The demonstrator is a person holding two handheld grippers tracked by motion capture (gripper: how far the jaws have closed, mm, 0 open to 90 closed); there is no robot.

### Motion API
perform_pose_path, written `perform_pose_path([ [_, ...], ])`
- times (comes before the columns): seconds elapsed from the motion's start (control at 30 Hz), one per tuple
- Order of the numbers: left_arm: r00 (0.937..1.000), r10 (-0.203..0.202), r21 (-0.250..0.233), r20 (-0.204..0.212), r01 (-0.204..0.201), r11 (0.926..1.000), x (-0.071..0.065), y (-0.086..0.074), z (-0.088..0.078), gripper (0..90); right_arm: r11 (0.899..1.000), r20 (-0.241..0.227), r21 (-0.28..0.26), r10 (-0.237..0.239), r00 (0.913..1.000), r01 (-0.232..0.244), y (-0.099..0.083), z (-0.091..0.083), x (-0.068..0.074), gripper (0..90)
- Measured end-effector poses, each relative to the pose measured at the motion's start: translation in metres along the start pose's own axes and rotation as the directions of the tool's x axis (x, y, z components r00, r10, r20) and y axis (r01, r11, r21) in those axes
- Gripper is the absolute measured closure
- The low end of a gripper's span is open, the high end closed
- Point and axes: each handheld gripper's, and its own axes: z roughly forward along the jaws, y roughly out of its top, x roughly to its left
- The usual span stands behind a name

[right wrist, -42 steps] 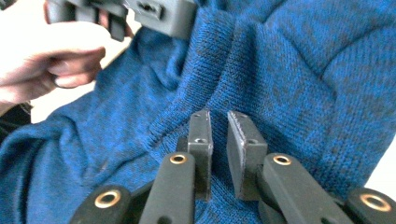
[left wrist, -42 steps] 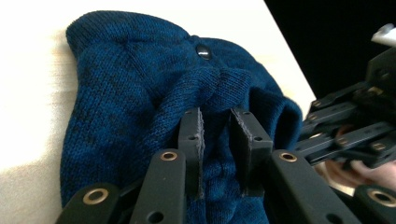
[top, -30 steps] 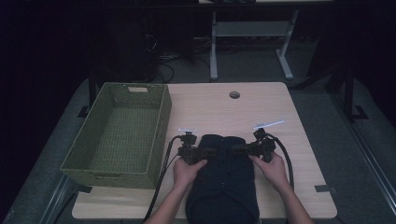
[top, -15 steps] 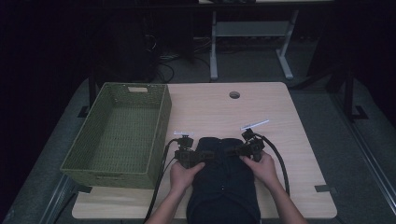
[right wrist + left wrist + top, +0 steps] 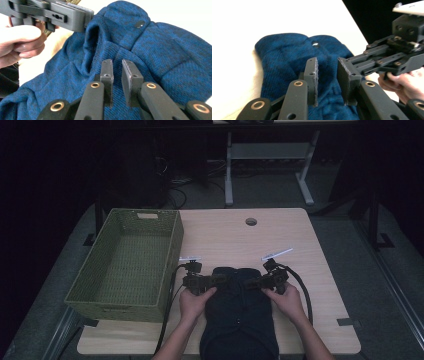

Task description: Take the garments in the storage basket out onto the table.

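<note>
blue knit garment [image 5: 240, 312] | lower centre of the high view on the desk [image 5: 300, 240], long axis toward the person | left claw [image 5: 328, 75] and right claw [image 5: 117, 75] at its far corners, facing inward, jaws slightly apart, gripping nothing | left jaws just widened | basket [image 5: 125, 265] to the left, left claw nearer.

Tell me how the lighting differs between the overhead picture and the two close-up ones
High view: dim, so the blue garment looks almost black and the floor is lost in shadow. Left gripper view: tabletop blown out to white. Right gripper view: bright, knit texture sharp, though the nearest parts of the right tool are slightly soft.
</note>
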Motion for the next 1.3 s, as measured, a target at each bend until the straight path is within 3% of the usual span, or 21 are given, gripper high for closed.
perform_pose_path([
  [0.27, 0.9999, -0.009, 0.031, -0.014, 0.009, 0.9995, 0.004, -0.003, 0.01, 69.7, 0.999, -0.002, 0.009, 0.032, 0.9995, -0.032, -0.014, 0.003, -0.008, 78.9],
  [0.6, 0.9998, 0.004, 0.038, -0.019, -0.003, 0.9993, 0.004, 0.001, 0.009, 68.8, 1.0, 0.006, 0.003, 0.027, 0.9996, -0.027, -0.011, 0.0, -0.004, 75.8],
  [0.87, 0.9994, 0.027, -0.026, -0.022, -0.028, 0.9993, -0.001, 0.013, -0.005, 67.3, 0.999, 0.02, -0.031, 0.031, 0.9993, -0.03, -0.009, -0.013, -0.008, 73.6],
  [1.3, 0.9982, -0.006, -0.033, -0.06, 0.004, 0.9995, 0.014, 0.02, -0.005, 64.0, 0.997, 0.051, -0.057, 0.058, 0.997, -0.055, 0.0, -0.034, -0.017, 69.9],
])
